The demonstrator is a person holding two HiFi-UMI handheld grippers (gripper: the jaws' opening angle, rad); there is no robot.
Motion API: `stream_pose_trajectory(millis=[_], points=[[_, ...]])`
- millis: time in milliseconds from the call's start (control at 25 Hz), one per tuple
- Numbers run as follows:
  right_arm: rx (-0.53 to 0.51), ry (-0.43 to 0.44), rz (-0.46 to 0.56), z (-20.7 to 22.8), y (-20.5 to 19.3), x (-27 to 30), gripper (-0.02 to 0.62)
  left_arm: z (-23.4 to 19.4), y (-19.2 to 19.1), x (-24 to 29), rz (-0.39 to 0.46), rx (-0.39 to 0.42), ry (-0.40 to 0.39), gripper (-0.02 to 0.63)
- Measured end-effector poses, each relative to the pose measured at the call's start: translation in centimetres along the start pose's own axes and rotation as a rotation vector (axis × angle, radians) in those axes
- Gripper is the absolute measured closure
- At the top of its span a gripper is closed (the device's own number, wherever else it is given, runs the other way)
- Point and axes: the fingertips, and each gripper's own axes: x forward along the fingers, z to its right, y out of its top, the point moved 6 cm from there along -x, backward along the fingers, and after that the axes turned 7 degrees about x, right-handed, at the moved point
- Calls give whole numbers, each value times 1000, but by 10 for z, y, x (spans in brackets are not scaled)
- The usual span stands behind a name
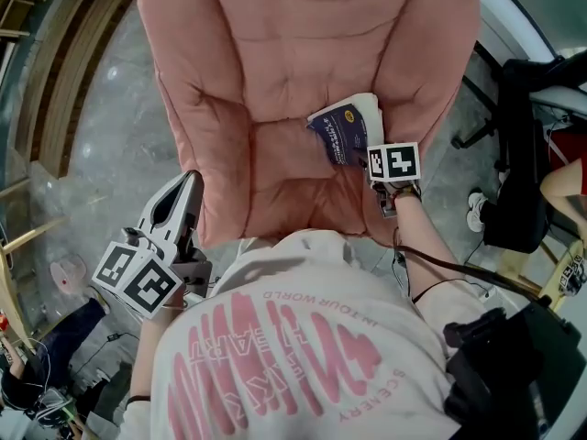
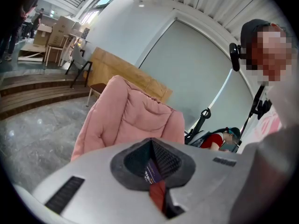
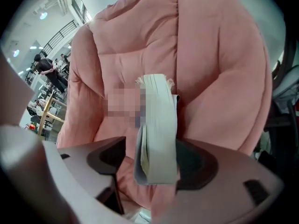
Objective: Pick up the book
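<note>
A book [image 1: 347, 128] with a dark blue cover and white page edges is tilted up on the seat of a pink padded armchair [image 1: 275, 62], toward its right side. My right gripper [image 1: 371, 165] is shut on the book's near end. In the right gripper view the book [image 3: 158, 125] stands on edge between the jaws of my right gripper [image 3: 156, 164], page edges facing me, with the armchair [image 3: 210, 55] behind. My left gripper [image 1: 191, 183] is shut on nothing and held off the chair's front left corner. My left gripper [image 2: 152, 146] points at the armchair [image 2: 131, 115] from the side.
Grey marble floor [image 1: 110, 154] surrounds the chair. Wooden steps [image 1: 55, 62] run along the left. A black chair and gear [image 1: 532, 154] stand at the right, with a white shoe [image 1: 475, 211] near them. A person in red [image 2: 219, 139] sits beyond the armchair.
</note>
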Motion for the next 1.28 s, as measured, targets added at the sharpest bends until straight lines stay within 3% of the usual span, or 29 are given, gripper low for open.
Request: stream_pose_trajectory(millis=[160,720,1280], points=[[-39,59,0,-16,8,1,252,5,-2,5,-3,-1,-7,598],[-72,13,-111,-41,17,54,278,-17,-5,-6,-1,-40,29,598],[-33,56,-194,-46,20,80,278,-36,-8,-9,-17,-65,55,598]])
